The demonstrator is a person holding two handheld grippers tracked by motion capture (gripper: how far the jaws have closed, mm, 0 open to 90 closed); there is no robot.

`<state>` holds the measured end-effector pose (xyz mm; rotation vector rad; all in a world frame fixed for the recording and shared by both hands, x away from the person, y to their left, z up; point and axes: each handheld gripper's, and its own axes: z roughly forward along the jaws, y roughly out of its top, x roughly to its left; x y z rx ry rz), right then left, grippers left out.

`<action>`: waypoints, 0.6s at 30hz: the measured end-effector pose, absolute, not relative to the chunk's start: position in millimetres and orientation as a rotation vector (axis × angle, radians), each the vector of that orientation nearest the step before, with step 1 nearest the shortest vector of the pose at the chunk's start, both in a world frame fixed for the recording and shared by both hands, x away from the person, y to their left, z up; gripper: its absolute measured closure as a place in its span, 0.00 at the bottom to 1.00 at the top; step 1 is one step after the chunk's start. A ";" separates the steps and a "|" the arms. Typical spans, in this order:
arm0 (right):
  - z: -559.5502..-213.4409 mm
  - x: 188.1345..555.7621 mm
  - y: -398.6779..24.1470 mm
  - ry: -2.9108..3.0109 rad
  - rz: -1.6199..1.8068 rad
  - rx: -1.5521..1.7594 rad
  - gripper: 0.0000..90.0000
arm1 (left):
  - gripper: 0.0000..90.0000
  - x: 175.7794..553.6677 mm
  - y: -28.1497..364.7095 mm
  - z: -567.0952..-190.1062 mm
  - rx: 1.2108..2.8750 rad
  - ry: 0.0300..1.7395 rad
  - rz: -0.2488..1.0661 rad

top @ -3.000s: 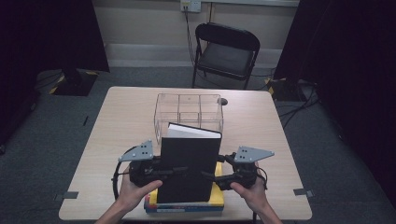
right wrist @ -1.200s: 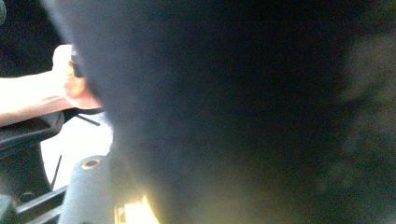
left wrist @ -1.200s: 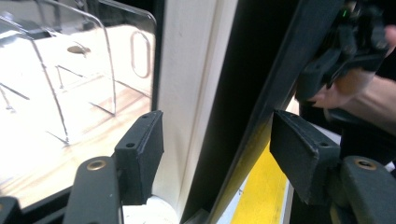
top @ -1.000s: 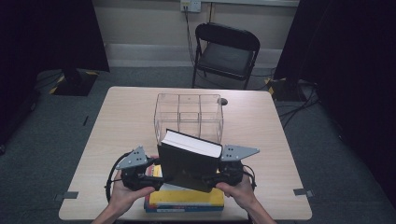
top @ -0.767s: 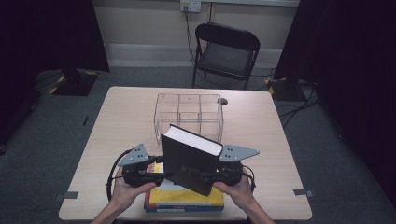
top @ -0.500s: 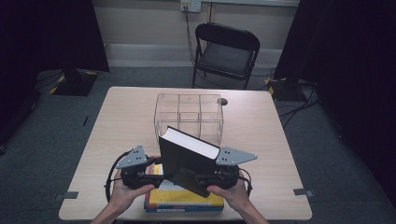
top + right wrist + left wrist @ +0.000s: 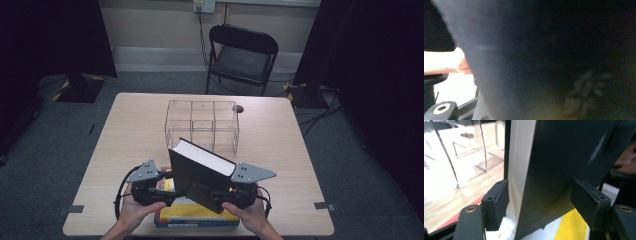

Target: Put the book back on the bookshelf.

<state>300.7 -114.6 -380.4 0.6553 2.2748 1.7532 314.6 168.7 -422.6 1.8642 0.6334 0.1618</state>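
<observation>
At the near edge of the worktop (image 7: 125,130), a person's two hands raise a black hardcover book (image 7: 197,175), tilted, above a stack of books (image 7: 195,214) with a yellow cover on top. The left gripper (image 7: 167,187) has the book's lower corner between its jaws, which have just been opening; in the left gripper view the jaws stand spread, the right one clear of the cover (image 7: 564,157). The right gripper (image 7: 222,197) sits against the book's lower right side; whether its jaws, just closing, pinch the book cannot be told. Beyond stands a clear plastic organizer (image 7: 202,122), and behind the worktop a black folding chair (image 7: 242,55).
</observation>
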 end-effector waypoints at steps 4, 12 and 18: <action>-380.1 304.0 -116.3 2.273 1.767 0.693 0.56 | 0.33 316.5 175.1 -425.7 1.891 0.660 0.168; -373.6 315.7 -118.6 2.284 1.791 0.745 0.58 | 0.22 327.6 208.8 -448.0 1.934 0.880 0.198; -366.2 319.4 -125.3 2.261 1.783 0.782 0.58 | 0.23 333.0 205.7 -456.1 1.974 0.943 0.239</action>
